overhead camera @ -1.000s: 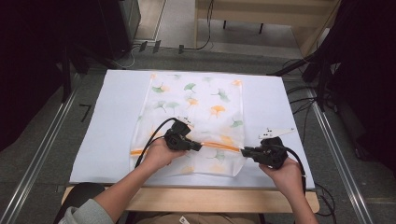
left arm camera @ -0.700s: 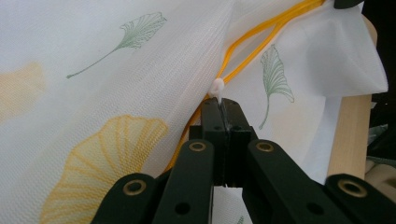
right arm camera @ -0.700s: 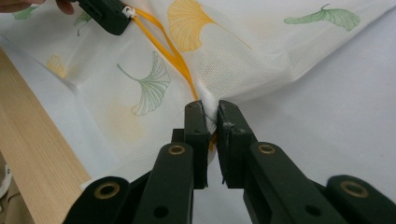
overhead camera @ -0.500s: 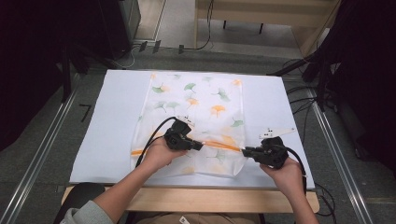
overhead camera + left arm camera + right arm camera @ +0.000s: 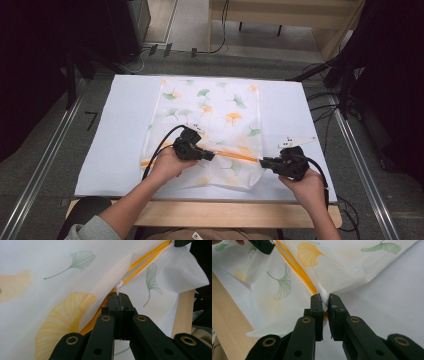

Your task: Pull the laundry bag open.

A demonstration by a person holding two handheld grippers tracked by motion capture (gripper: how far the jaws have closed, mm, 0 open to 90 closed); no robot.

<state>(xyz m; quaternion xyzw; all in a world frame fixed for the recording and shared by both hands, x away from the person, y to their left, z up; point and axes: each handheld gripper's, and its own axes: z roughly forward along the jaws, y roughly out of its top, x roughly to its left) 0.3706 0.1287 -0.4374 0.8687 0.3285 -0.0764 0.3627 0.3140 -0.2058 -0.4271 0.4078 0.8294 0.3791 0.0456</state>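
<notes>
The bag (image 5: 210, 130), white mesh with leaf prints and an orange zip (image 5: 235, 156), lies flat on the white sheet (image 5: 120, 130) covering the table (image 5: 210, 212), reaching from the far edge toward the near edge. Nothing else lies on the sheet around it. The left gripper (image 5: 119, 298) is closed on the white zip pull (image 5: 119, 286) mid-bag. The right gripper (image 5: 325, 302) pinches the bag's fabric at the zip's right end, jaws nearly together. What the bag contains cannot be made out.

grey floor (image 5: 50, 150), wooden furniture (image 5: 280, 15), dark surroundings
</notes>
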